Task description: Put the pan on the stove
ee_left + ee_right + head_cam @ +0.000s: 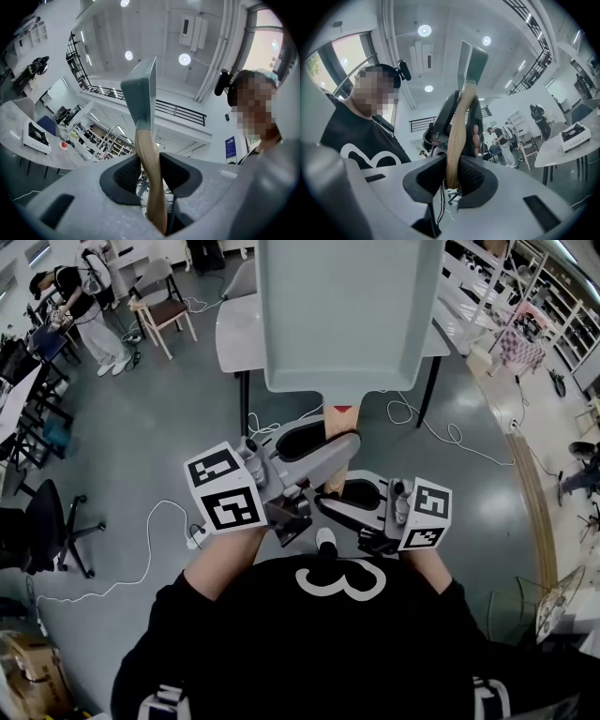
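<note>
The pan (347, 315) was seen as a rectangular tray of smooth, pale grey-green metal with rounded corners and a low raised rim. It was carried in the air on a long, light wooden handle (335, 451). Its long axis was directed away from the person, with the body in front and the handle pointing back toward the black shirt (328, 643), on which a white sign like a "3" was printed. The left claw (151, 171) was clamped on the handle nearer to the pan, and the right claw (454, 180) was clamped on its end. Black-and-white square markers were shown on both cubes. A flat white stove (36, 137) was standing on a grey bench (28, 157), well apart from the pan.
</note>
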The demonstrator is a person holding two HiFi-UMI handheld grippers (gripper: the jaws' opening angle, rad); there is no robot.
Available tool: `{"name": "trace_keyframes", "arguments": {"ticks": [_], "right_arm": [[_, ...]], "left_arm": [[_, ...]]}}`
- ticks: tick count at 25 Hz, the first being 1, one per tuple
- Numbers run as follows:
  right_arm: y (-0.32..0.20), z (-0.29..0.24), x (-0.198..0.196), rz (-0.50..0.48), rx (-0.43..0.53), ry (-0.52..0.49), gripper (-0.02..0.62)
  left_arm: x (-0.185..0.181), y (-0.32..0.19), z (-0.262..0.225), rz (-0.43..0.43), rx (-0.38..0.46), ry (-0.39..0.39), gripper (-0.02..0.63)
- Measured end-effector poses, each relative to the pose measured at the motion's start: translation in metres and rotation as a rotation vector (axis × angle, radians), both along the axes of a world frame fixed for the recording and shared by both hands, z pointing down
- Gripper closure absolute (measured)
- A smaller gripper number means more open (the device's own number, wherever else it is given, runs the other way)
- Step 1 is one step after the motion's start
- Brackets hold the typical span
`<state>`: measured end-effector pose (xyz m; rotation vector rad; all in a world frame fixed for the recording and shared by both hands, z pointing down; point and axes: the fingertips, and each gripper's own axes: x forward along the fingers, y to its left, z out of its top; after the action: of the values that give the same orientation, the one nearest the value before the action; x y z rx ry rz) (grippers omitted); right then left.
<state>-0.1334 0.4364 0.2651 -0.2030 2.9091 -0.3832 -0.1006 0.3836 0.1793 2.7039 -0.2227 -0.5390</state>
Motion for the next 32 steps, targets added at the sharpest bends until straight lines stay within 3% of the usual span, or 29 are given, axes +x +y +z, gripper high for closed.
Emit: {"name": "trace_keyframes", "arguments": {"ticks": [13,20,32], "right_arm": [[-0.107,-0.005,0.044,-0.049,-0.048,-0.022,0.528],[-0.199,-0.015,0.099,-0.063,-0.073,-0.024,0.528],[-0.215,0.005,0.104,-0.091,-0.059,-0.031,0.528]], "left_arm": [[0.043,-0.111,-0.002,-0.035,-0.039,-0.012,0.472],[0.097,-0.206,-0.011,-0.05,-0.062,-0.012,0.472],[0.1,-0.222,0.009,-0.073,-0.044,-0.002,0.472]]}}
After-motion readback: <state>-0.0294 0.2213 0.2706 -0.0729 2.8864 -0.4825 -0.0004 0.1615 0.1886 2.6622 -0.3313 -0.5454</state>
